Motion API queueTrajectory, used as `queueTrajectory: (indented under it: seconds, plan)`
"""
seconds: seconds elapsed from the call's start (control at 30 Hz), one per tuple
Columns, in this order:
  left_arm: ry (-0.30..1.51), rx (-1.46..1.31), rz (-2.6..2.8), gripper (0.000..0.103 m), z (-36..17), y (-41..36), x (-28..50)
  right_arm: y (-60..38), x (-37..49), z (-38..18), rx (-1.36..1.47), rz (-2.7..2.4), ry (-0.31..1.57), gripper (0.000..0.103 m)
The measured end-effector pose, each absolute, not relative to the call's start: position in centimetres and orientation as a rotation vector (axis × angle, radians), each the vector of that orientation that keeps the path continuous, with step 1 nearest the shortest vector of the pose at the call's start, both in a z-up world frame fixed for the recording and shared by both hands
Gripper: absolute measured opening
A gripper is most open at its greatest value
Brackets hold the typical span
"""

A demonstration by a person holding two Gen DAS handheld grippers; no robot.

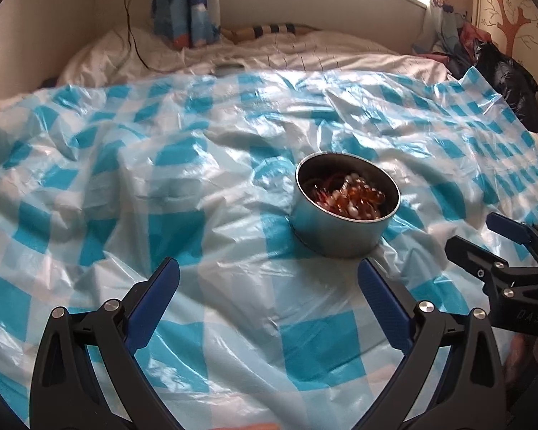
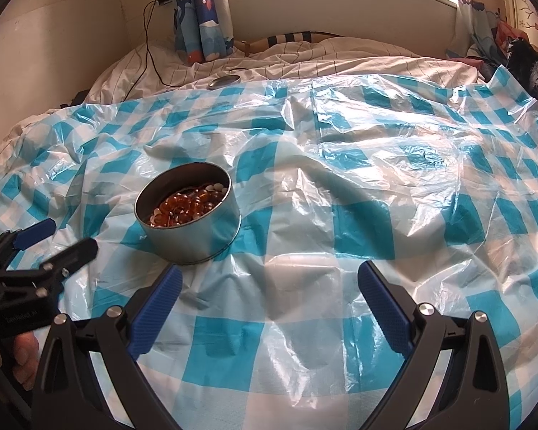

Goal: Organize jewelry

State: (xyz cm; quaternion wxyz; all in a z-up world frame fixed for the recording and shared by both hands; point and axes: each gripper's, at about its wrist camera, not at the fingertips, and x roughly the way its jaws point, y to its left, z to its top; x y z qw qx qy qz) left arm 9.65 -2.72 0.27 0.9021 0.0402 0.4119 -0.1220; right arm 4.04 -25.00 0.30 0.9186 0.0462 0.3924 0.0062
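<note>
A bed (image 2: 340,57) fills the room from wall to window, its striped white bedding bunched up at the far end. Spread over most of it is a crinkled plastic sheet (image 2: 358,186) in blue and white checks, shiny where the window light hits it.

On to the grippers. The left gripper (image 1: 269,279) hovers low over the sheet with its jaws wide apart, blue pads facing each other across bare plastic, nothing between them and nothing touched. The right gripper (image 2: 269,281) is the same story: jaws spread wide, empty, hanging over the checks. From the left wrist view, the right gripper (image 1: 480,236) shows at the far right edge, fingers parted, near the tin but not touching it. From the right wrist view the left gripper (image 2: 64,236) comes in at the left edge, also parted, its tips just short of the tin.

And there is the tin (image 2: 193,240), round and silvery, open-topped, sitting upright on the sheet between the two grippers, ahead of both. Inside it lies the jewelry (image 2: 186,206): a heap of amber-brown beads mixed with small pale ones; the left view catches red strands (image 1: 322,186) among them.

Far back, at the sheet's far edge, lies a round metal lid (image 2: 224,81), flat on the bedding. A dark cable (image 2: 149,46) runs down the wall onto the bed.
</note>
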Motion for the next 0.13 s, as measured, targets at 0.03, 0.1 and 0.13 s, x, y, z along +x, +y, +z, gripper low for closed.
queueTrajectory:
  seconds: [0.03, 0.1, 0.13]
  plan:
    - [0.86, 0.071, -0.248, 0.096, 0.16, -2.56, 9.74, -24.95, 4.05, 0.31, 0.096, 0.012, 0.806, 0.095]
    - [0.874, 0.052, -0.239, 0.096, -0.01, -2.18, 9.9, -24.99, 4.09, 0.32, 0.1, 0.013, 0.806, 0.095]
    - [0.879, 0.044, -0.236, 0.096, -0.07, -2.05, 9.98, -25.02, 4.08, 0.32, 0.101, 0.014, 0.806, 0.095]
